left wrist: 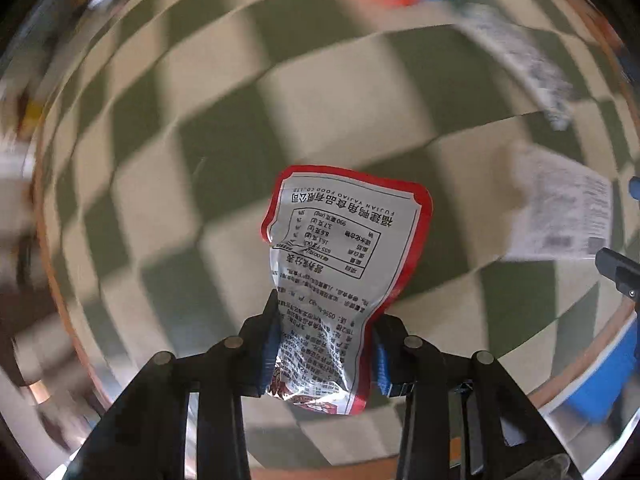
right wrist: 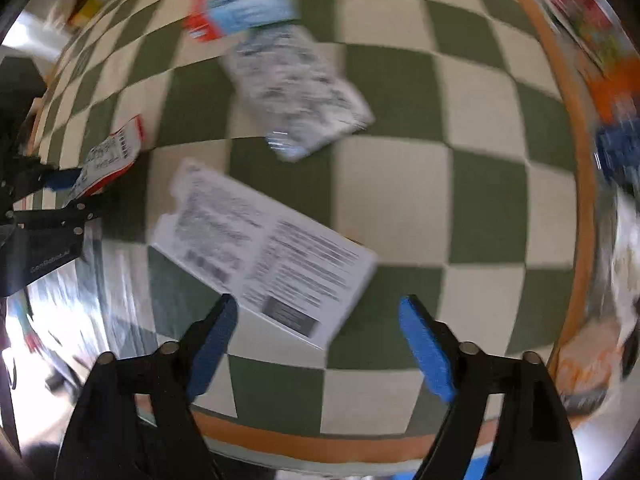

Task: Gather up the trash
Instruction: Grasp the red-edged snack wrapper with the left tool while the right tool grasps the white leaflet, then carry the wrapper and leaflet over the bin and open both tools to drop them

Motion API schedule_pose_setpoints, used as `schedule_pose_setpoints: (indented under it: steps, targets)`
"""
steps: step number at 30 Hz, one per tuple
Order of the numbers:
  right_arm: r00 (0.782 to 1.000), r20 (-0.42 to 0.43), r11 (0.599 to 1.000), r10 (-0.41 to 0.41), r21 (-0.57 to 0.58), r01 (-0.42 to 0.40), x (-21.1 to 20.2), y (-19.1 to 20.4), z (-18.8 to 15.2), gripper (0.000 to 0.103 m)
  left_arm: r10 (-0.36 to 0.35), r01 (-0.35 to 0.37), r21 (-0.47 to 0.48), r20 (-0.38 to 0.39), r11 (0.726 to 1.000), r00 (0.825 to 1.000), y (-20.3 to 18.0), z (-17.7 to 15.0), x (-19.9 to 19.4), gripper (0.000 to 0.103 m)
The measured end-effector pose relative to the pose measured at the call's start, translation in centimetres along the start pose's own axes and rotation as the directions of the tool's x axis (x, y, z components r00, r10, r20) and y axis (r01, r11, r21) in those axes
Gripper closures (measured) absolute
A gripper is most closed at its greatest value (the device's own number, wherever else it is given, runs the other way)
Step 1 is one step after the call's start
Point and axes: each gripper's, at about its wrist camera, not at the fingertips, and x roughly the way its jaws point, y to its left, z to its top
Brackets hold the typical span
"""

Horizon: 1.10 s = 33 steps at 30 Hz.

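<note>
1. Pinching the red-edged wrapper [left wrist: 340,280] by its lower end, the left gripper [left wrist: 326,344] has it raised over the checkered cloth [left wrist: 224,92].
2. Right gripper [right wrist: 318,332] hangs spread wide, nothing between its blue pads [right wrist: 426,350].
3. White sheet [right wrist: 266,252] lies on the cloth just ahead of the right fingers.
4. Beyond it, a grey printed packet [right wrist: 298,88], then a red-and-blue packet [right wrist: 240,10].
5. Everything around the edges is blurred.
</note>
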Motion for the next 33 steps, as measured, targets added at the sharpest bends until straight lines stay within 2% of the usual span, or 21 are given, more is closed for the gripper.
schedule_pose_setpoints:
  steps: [3, 5, 6, 8, 10, 12, 13, 15, 16, 17, 18, 19, 20, 21, 23, 24, 25, 27, 29, 31, 33]
  targets:
    - [0.998, -0.013, 0.98, -0.062, -0.191, 0.059, 0.6, 3.6, 1.6, 0.008, -0.019, 0.019, -0.116, -0.004, 0.993, 1.0, 0.7, -2.8, 0.6, 0.068]
    - [0.991, -0.022, 0.949, -0.13, -0.294, 0.117, 1.5, 5.5, 2.5, 0.005, -0.024, 0.022, -0.135, -0.007, 0.991, 1.0, 0.4, -3.5, 0.9, 0.064]
    - [0.986, -0.023, 0.93, -0.165, -0.338, 0.148, 2.1, 6.5, 2.8, 0.005, -0.034, 0.033, -0.138, -0.009, 0.99, 0.999, 0.0, -3.7, 1.1, 0.058]
    - [0.973, -0.037, 0.897, -0.227, -0.398, 0.194, 3.3, 7.6, 3.4, 0.005, -0.046, 0.044, -0.137, -0.01, 0.99, 0.999, -0.7, -3.7, 1.4, 0.055]
    - [0.968, -0.04, 0.885, -0.247, -0.417, 0.209, 3.8, 8.1, 3.8, 0.004, -0.053, 0.051, -0.137, -0.012, 0.989, 0.999, -0.9, -3.6, 2.0, 0.054]
    - [0.976, -0.087, 0.93, -0.198, -0.333, 0.159, 3.6, 7.2, 4.6, 0.008, -0.056, 0.055, -0.141, -0.009, 0.989, 0.998, -0.5, -3.0, 2.3, 0.053]
    - [0.981, -0.081, 0.949, -0.178, -0.276, 0.15, 3.2, 6.7, 4.9, 0.008, -0.064, 0.062, -0.147, -0.008, 0.987, 0.998, -0.4, -3.0, 2.4, 0.053]
    - [0.984, -0.11, 0.984, -0.143, -0.128, 0.128, 2.8, 5.2, 5.3, 0.008, -0.071, 0.071, -0.157, 0.005, 0.985, 0.997, -0.2, -3.2, 2.6, 0.053]
    - [0.987, -0.139, 0.997, -0.08, -0.013, 0.079, 2.6, 4.3, 5.4, 0.008, -0.068, 0.069, -0.163, 0.009, 0.984, 0.998, 0.3, -3.3, 2.8, 0.053]
    - [0.987, -0.163, 0.997, -0.005, 0.071, 0.017, 2.4, 3.1, 5.5, 0.006, -0.065, 0.066, -0.17, 0.011, 0.983, 0.998, 0.6, -3.6, 2.9, 0.055]
    - [0.976, -0.196, 0.983, 0.097, 0.169, -0.064, 2.6, 2.3, 5.4, 0.006, -0.067, 0.068, -0.174, 0.013, 0.982, 0.998, 0.8, -3.7, 2.9, 0.057]
    - [0.956, -0.218, 0.957, 0.199, 0.255, -0.141, 3.0, 1.6, 5.2, 0.006, -0.065, 0.067, -0.177, 0.017, 0.982, 0.998, 1.0, -3.5, 2.9, 0.058]
    - [0.94, -0.217, 0.934, 0.264, 0.299, -0.193, 3.0, 1.3, 5.1, 0.006, -0.06, 0.063, -0.18, 0.022, 0.982, 0.998, 1.1, -3.6, 2.9, 0.062]
    - [0.947, -0.194, 0.937, 0.258, 0.287, -0.196, 2.7, 1.4, 5.1, 0.006, -0.051, 0.055, -0.18, 0.027, 0.982, 0.998, 1.5, -4.0, 2.6, 0.067]
    - [0.978, -0.13, 0.964, 0.166, 0.23, -0.133, 1.6, 2.0, 4.8, 0.005, -0.046, 0.053, -0.181, 0.04, 0.982, 0.998, 1.8, -5.1, 2.3, 0.07]
    - [0.986, -0.107, 0.976, 0.131, 0.191, -0.109, 1.3, 2.6, 4.4, 0.004, -0.052, 0.059, -0.187, 0.044, 0.981, 0.998, 1.6, -5.5, 2.3, 0.071]
    - [0.988, -0.099, 0.98, 0.12, 0.171, -0.102, 1.2, 3.1, 4.3, 0.004, -0.06, 0.069, -0.198, 0.049, 0.978, 0.997, 1.5, -7.4, 2.5, 0.072]
    - [0.992, -0.095, 0.991, 0.085, 0.115, -0.074, 1.3, 4.5, 4.1, 0.004, -0.065, 0.075, -0.212, 0.053, 0.975, 0.996, 1.5, -7.3, 2.3, 0.073]
    - [0.993, -0.114, 0.998, 0.004, 0.061, 0.003, 2.0, 6.1, 3.8, 0.004, -0.073, 0.084, -0.224, 0.057, 0.971, 0.996, 1.5, -7.3, 2.3, 0.075]
    - [0.995, -0.075, 0.996, -0.073, 0.042, 0.076, 2.0, 7.2, 3.5, 0.006, -0.085, 0.097, -0.232, 0.063, 0.968, 0.994, 1.6, -7.7, 2.2, 0.076]
    - [0.997, -0.032, 0.996, -0.072, 0.056, 0.073, 1.0, 8.3, 3.2, 0.02, -0.089, 0.103, -0.235, 0.069, 0.966, 0.994, 1.9, -7.4, 2.2, 0.076]
